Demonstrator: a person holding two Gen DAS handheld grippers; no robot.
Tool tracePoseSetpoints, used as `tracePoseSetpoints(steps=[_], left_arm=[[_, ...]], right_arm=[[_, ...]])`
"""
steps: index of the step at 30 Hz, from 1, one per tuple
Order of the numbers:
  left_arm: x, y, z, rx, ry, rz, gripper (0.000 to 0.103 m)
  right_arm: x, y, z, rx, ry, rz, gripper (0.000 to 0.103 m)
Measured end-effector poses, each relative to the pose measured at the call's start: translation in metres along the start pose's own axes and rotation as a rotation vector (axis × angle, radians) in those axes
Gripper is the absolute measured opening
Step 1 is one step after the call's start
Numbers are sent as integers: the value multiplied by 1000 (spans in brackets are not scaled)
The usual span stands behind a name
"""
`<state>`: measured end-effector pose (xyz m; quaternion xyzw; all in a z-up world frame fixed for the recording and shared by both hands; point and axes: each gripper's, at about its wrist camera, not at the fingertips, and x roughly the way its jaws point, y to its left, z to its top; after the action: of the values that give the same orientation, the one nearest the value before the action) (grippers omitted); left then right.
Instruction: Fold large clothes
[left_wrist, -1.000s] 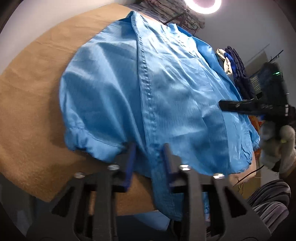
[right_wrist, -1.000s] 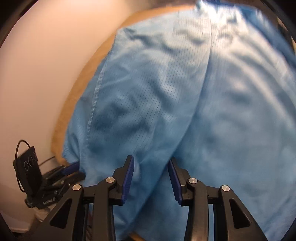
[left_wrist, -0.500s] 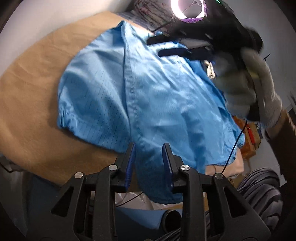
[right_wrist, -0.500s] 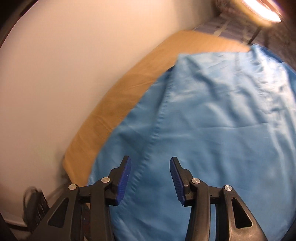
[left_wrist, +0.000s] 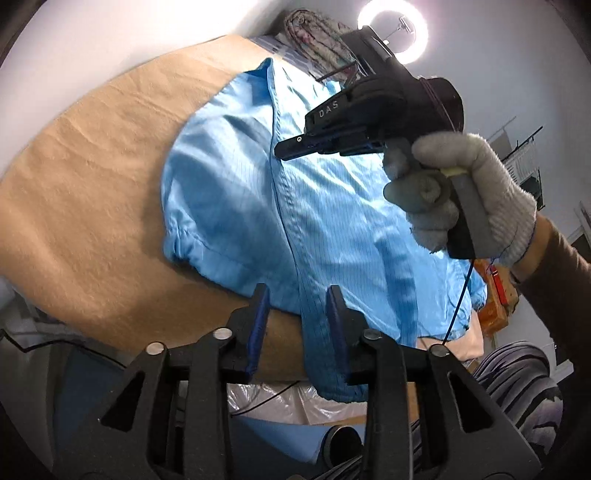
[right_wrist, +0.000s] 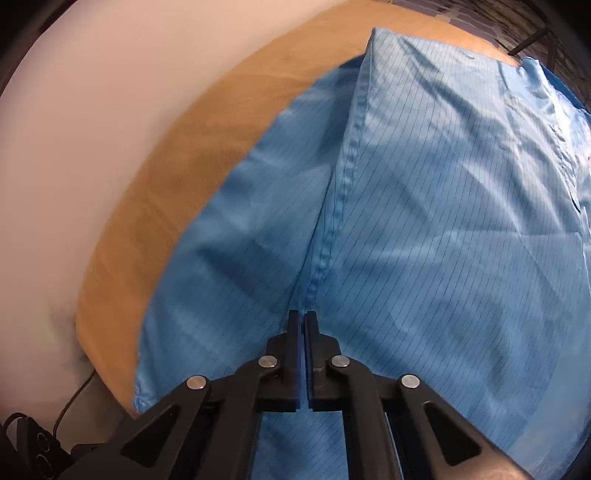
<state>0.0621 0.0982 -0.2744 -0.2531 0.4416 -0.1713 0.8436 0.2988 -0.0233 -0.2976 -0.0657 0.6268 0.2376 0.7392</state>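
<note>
**On the tan table: garment seam pinched, near hem released**

Across the tan cloth-covered table (left_wrist: 85, 206) a large light-blue pinstriped garment (left_wrist: 325, 229) is spread, its near hem draped over the table edge. The right gripper (right_wrist: 303, 321) is seen with jaws just closed, pressed together at the stitched seam (right_wrist: 343, 173); a thin pinch of fabric is judged to be held. The left gripper (left_wrist: 297, 299) has just been opening; the hanging placket lies between its parted jaws, not clamped.

Fabric is judged thin, light, limp and somewhat slippery; seams and hems offer the firmest hold.

The garment's far right side is hidden behind the gloved hand (left_wrist: 461, 192). Sleeves cannot be made out clearly. The actual contact point under the right pads is obscured.
</note>
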Motion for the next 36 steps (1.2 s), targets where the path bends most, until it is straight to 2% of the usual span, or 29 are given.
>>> tracePoseSetpoints(steps=[4, 5, 6, 7, 8, 13, 15, 19, 23, 28, 30, 36], left_arm=[[0, 4, 3, -4, -8, -8, 39], [-1, 6, 3, -9, -10, -10, 39], [-1, 7, 3, -13, -12, -12, 39], [-1, 9, 3, -20, -13, -15, 39], [-1, 11, 3, -23, -14, -16, 39], [-5, 15, 1, -26, -17, -13, 39], [-7, 15, 0, -18, -22, -11, 39], [-1, 18, 0, -34, -11, -36, 39], [13, 18, -5, -58, 30, -93, 39], [22, 18, -6, -53, 48, -53, 37], [21, 21, -4, -59, 44, -26, 6], [-5, 38, 2, -77, -19, 47, 3]], right_arm=[[-8, 7, -1, -5, -23, 29, 0], [-11, 9, -2, -17, -15, 10, 19], [-11, 12, -4, -24, 0, -5, 45], [-9, 16, -5, -31, 8, -27, 52], [-7, 22, -5, -41, 12, -57, 52], [17, 33, -6, -75, 78, -164, 24], [12, 32, -6, -83, 71, -178, 1], [-7, 17, -5, -11, 43, -79, 0], [-28, 15, -3, 22, -7, 7, 0], [-46, 20, 8, 61, -52, 96, 0], [-54, 20, 15, 68, -74, 123, 0], [-62, 25, 23, 84, -110, 174, 0]])
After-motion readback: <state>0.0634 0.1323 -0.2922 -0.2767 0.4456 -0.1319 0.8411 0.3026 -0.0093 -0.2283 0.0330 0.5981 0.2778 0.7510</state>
